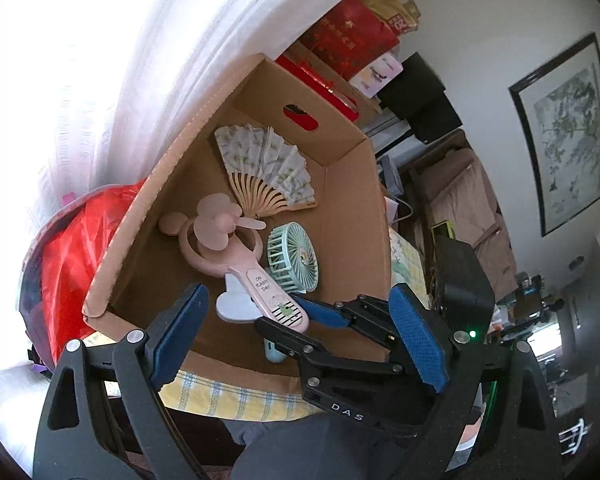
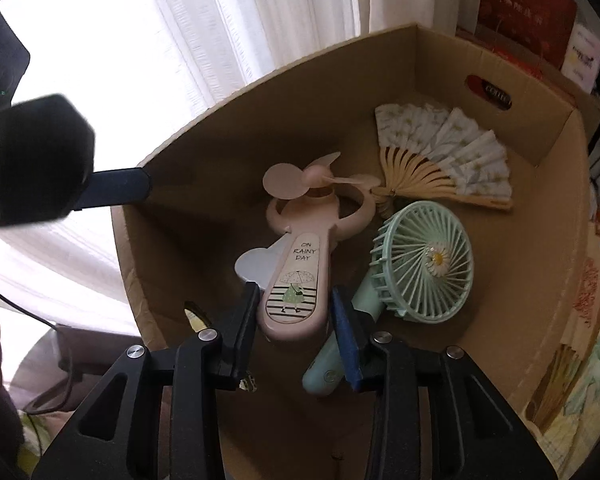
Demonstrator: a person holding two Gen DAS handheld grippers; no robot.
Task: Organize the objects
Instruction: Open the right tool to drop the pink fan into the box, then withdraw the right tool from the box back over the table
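Corrugated cardboard box (image 2: 548,132); pleated paper fan (image 2: 448,152)

Left tongs (image 1: 296,344) spread wide, empty, angled down. Right tongs (image 2: 296,320) pitched steeply down, narrow, clamping pink fan handle (image 2: 292,292).

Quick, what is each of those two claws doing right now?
Left gripper: open, empty.
Right gripper: closed on the pink fan.

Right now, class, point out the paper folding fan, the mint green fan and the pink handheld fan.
paper folding fan (image 2: 456,148): right wrist view, on the pleated paper leaf.
mint green fan (image 2: 428,260): right wrist view, on the round grille beside the daisy.
pink handheld fan (image 1: 260,288): left wrist view, on the printed handle.
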